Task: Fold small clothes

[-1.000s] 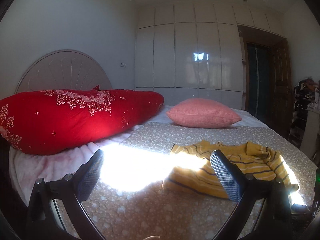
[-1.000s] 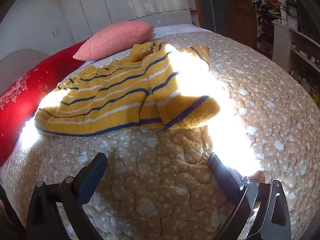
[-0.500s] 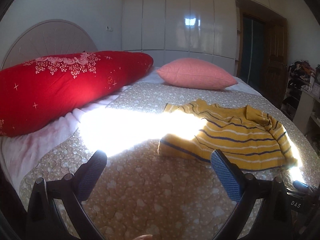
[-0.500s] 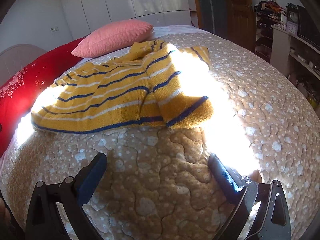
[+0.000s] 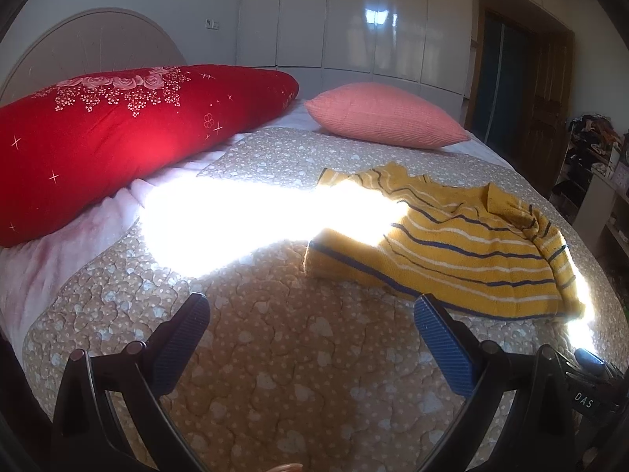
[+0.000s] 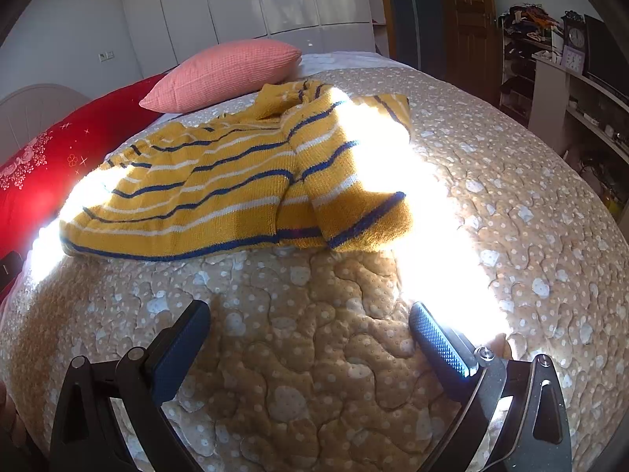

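Note:
A small yellow knit sweater (image 5: 452, 244) with blue and white stripes lies rumpled on the beige quilt (image 5: 275, 354). In the left wrist view it sits ahead and to the right, and my left gripper (image 5: 310, 314) hovers open above the quilt just short of its hem. Seen from the right wrist, the sweater (image 6: 236, 185) spreads ahead and to the left, one sleeve folded across its right side. My right gripper (image 6: 310, 318) is open and empty, a short way in front of the hem.
A long red pillow (image 5: 118, 137) and a pink pillow (image 5: 385, 118) lie at the head of the bed. White wardrobes (image 5: 354, 19) and a wooden door (image 6: 468, 11) stand behind. Cluttered shelves (image 6: 566, 78) line the right side. A bright sun strip crosses the quilt.
The left gripper has tilted down and come closer to the sweater's left hem. The right gripper has edged slightly forward. Both stay open.

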The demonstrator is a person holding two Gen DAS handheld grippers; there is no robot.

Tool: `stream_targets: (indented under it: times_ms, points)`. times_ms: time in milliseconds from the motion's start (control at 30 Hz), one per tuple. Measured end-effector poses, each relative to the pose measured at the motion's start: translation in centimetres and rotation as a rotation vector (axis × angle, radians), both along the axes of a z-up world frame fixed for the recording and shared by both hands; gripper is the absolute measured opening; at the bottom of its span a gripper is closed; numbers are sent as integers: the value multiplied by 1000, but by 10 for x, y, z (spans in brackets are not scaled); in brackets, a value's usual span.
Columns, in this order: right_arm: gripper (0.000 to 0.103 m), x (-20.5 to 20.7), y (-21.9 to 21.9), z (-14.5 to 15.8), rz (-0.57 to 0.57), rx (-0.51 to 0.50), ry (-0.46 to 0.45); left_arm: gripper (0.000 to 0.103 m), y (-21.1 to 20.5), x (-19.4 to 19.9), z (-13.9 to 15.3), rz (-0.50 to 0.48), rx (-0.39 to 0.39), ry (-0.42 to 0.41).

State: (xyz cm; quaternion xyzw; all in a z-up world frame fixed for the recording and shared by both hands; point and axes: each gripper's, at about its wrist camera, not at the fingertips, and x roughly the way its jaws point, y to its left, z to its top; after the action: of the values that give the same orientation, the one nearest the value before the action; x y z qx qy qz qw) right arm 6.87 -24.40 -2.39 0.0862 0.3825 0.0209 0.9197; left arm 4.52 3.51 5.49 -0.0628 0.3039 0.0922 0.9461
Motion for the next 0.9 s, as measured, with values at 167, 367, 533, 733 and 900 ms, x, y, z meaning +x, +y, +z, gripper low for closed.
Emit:
stream_targets:
  times_ms: [167, 367, 533, 733, 900]
  points:
    - [103, 0, 0, 0, 0, 0, 0, 103, 3, 7, -9, 0, -25, 54]
    - [103, 0, 0, 1, 0, 0, 0, 103, 9, 14, -21, 13, -58, 115]
    - [103, -1, -1, 2, 0, 5, -4, 103, 8, 15, -24, 0, -65, 126]
    - [103, -3, -2, 4, -2, 12, -8, 103, 1, 16, -27, -27, -60, 134]
    - [103, -5, -3, 5, -3, 20, -12, 103, -3, 17, -30, -40, -55, 141]
